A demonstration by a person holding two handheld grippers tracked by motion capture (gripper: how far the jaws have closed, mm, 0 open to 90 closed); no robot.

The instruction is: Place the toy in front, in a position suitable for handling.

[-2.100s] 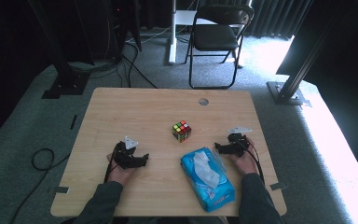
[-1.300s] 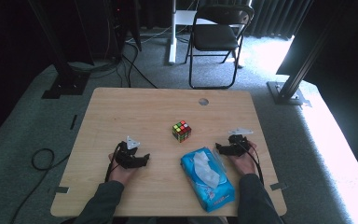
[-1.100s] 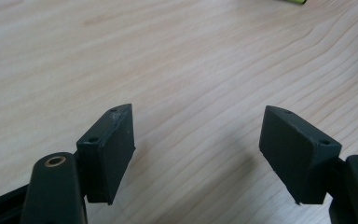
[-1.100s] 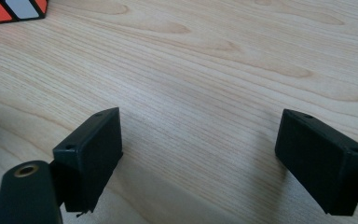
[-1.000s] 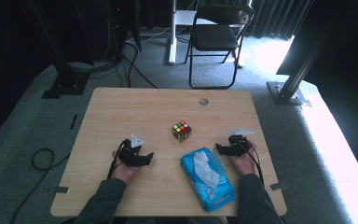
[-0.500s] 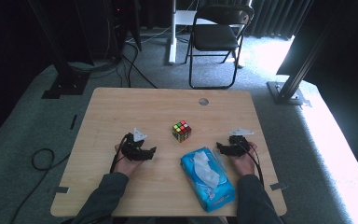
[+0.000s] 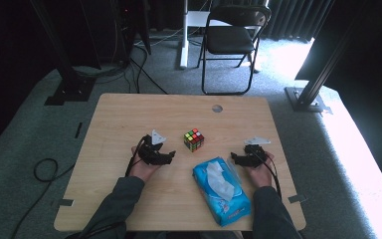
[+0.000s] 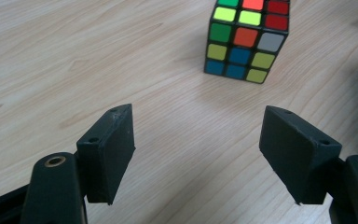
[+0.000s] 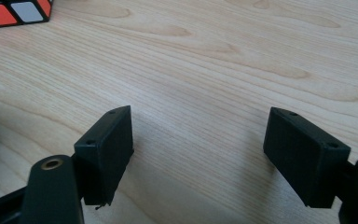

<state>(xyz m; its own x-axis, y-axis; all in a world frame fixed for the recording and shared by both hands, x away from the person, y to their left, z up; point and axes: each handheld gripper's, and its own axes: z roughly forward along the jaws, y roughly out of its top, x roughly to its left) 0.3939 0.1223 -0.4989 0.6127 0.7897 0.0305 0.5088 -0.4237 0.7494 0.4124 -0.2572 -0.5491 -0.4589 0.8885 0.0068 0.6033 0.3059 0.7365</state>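
Left gripper [image 7: 170, 155] has crept forward and inward toward the puzzle cube [image 7: 193, 140] over the last couple seconds, jaws wide apart with nothing between them, and the cube sits mid-table just ahead of it, its top cut off in the left gripper view. Right gripper [image 7: 235, 158] is gaping too, empty, resting beside the blue wipes pack [image 7: 222, 190], which lies near the front edge of the light wood table [image 7: 129, 114] with a cable hole [image 7: 217, 108] at the far side. Beyond that there's grey carpet, a folding chair [image 7: 233, 37], black stands and loose cables [image 7: 45, 169], and the back of the room is too dark to make out.
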